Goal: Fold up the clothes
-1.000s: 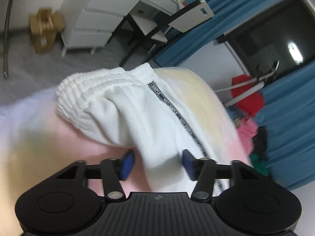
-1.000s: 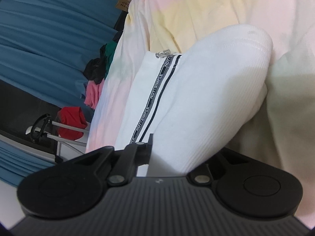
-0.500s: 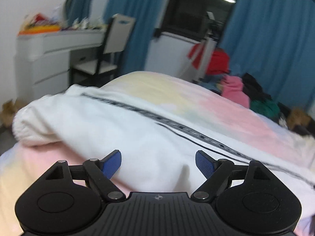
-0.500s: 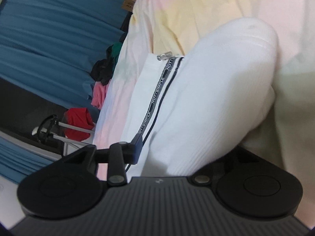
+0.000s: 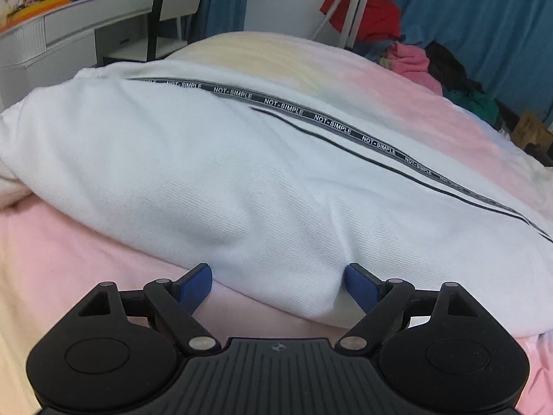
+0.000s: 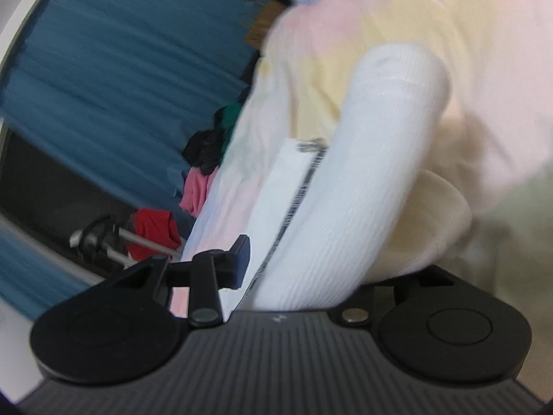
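A white garment [image 5: 221,186], a thick ribbed knit with a black NOT-SIMPLE tape stripe [image 5: 331,124] along its length, is seen lying doubled over on the pastel bedspread [image 5: 86,276], stretched across the bed from left to right.

At the garment's near edge the left gripper [image 5: 276,282] is held with its blue pads spread wide; the white cloth bulges into the gap between them, but nothing is clamped. At the garment's rounded end the right gripper [image 6: 293,259] is seen in a blurred view: its left finger stands well out from the cloth, and its right finger is hidden under the fabric. It is judged to be open wide, with the cloth lying between the fingers and not pinched.

The garment is judged soft, limp and fairly bulky, light enough to be lifted by an edge, and not slippery, since the ribbed surface should give the pads purchase. Being floppy, it can be expected to sag and slide out of shape if taken at one point only; hold is best taken at the doubled edges, both layers caught together, one gripper toward each end.

No container is shown. Beyond the garment, to its right, loose clothes [image 5: 411,58] are heaped against the blue curtain [image 5: 484,17]; what else lies in the heap cannot be told.
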`<act>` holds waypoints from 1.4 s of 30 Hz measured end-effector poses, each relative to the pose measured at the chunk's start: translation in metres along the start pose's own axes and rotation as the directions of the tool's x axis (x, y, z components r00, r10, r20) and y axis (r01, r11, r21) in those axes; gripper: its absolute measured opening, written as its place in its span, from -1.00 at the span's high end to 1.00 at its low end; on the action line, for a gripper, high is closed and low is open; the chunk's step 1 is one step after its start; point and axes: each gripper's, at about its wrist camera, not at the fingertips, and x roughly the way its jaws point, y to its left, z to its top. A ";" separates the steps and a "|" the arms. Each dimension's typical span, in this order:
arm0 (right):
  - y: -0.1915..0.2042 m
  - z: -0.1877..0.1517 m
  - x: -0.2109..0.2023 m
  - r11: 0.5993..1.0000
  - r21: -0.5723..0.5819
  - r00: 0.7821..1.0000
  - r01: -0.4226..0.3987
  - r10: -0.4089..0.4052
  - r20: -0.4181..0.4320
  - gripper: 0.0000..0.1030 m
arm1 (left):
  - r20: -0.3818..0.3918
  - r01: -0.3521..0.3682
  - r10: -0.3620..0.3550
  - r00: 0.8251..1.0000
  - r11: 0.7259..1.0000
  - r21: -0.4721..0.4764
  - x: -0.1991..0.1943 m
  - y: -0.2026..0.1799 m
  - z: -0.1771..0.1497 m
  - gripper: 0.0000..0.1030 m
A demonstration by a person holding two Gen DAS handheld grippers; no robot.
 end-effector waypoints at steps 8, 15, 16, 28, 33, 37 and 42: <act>-0.012 0.005 0.004 0.999 0.035 1.000 0.009 -0.008 -0.021 0.20 | 0.129 -0.028 0.013 0.992 0.993 0.118 -0.024 -0.027 -0.003 -0.68; 0.010 -0.002 0.011 0.981 -0.150 0.992 0.126 -0.129 -0.013 0.51 | 0.238 0.006 -0.056 0.970 0.979 0.204 -0.054 -0.042 -0.009 -0.68; 0.012 -0.002 0.011 0.977 -0.163 0.990 0.135 -0.137 -0.007 0.54 | 0.248 0.008 -0.060 0.967 0.978 0.208 -0.053 -0.044 -0.007 -0.68; 0.028 -0.008 0.003 0.939 -0.274 0.978 0.206 -0.197 0.062 0.65 | 0.225 -0.074 0.017 0.974 0.966 0.249 0.014 -0.061 0.025 -0.69; 0.042 -0.018 0.001 0.892 -0.365 0.963 0.268 -0.242 0.116 0.65 | 0.154 -0.062 0.021 0.988 0.962 0.267 0.044 -0.057 0.025 -0.76; 0.066 -0.033 -0.005 0.800 -0.492 0.938 0.344 -0.275 0.209 0.65 | 0.150 -0.052 0.013 0.989 0.964 0.262 0.046 -0.055 0.027 -0.77; 0.122 -0.071 -0.024 0.591 -0.667 0.888 0.454 -0.237 0.394 0.65 | 0.148 -0.043 0.003 0.989 0.962 0.268 0.045 -0.054 0.030 -0.78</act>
